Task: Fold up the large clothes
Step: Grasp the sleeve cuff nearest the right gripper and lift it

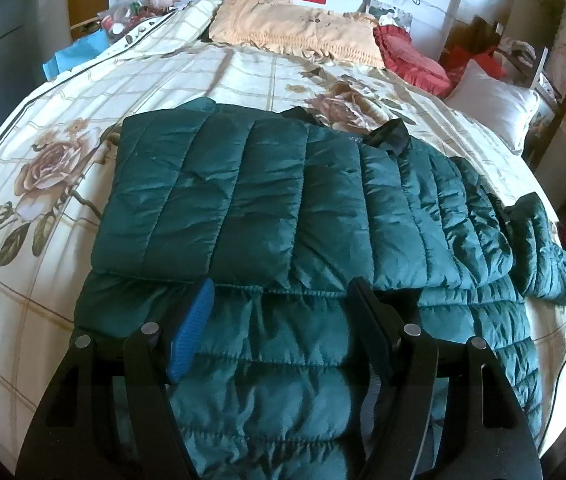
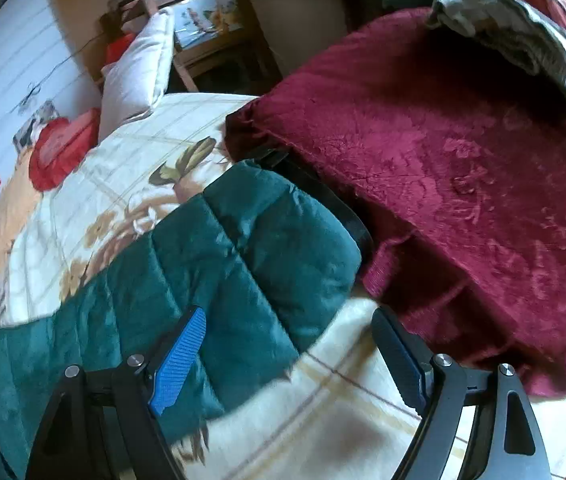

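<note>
While the sleeve lies unfolded: the green jacket (image 1: pixel 283 208) sprawls across the bed (image 1: pixel 63 92).
Sleeve (image 2: pixel 243 248): long axis runs away up-right from the right claw (image 2: pixel 291 344).
Right claw: wide, empty, nearer.
Left claw (image 1: pixel 283 304): wide, over the jacket body.

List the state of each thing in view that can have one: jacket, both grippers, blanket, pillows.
Jacket: partly folded, one side laid over the body, flat on the bed.
Sleeve: stretched out on the bedspread, not folded in.
Left gripper: jaws open over the jacket, holding nothing.
Right gripper: jaws open beside the sleeve, holding nothing.
Blanket: bunched in a heap beside the sleeve.
White pillow: propped at the bed's edge.
</note>
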`<state>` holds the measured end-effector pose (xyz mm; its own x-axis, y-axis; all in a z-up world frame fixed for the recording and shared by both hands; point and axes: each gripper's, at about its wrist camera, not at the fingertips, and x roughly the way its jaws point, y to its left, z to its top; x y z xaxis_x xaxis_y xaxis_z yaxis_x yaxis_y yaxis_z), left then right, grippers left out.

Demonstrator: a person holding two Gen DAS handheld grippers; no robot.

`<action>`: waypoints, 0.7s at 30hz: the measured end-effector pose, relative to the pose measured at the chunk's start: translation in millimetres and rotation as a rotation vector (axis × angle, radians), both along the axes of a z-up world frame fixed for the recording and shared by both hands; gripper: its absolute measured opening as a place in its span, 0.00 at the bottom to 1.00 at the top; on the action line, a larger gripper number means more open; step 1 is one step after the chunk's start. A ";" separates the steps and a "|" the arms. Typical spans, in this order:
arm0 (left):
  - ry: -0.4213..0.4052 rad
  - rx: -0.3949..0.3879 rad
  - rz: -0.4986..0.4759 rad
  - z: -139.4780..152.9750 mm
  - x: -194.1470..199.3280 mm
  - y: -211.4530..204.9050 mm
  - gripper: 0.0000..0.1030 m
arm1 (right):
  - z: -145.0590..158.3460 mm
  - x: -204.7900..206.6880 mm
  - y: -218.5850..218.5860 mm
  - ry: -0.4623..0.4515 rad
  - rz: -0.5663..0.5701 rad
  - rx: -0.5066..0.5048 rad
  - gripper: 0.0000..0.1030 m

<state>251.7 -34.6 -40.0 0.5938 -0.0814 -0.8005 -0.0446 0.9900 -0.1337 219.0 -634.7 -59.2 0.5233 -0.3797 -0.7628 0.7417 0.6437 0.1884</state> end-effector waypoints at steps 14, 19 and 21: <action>0.012 0.010 -0.009 -5.8 -0.8 -0.2 0.67 | 23.0 4.0 7.7 -0.092 0.059 -0.058 0.16; 0.008 -0.003 -0.013 -4.5 -2.7 -1.1 0.67 | 55.6 -8.9 43.8 -0.146 0.169 -0.132 0.16; 0.004 -0.004 -0.018 -2.6 -5.1 -2.2 0.67 | 68.0 -11.4 60.8 -0.169 0.217 -0.154 0.15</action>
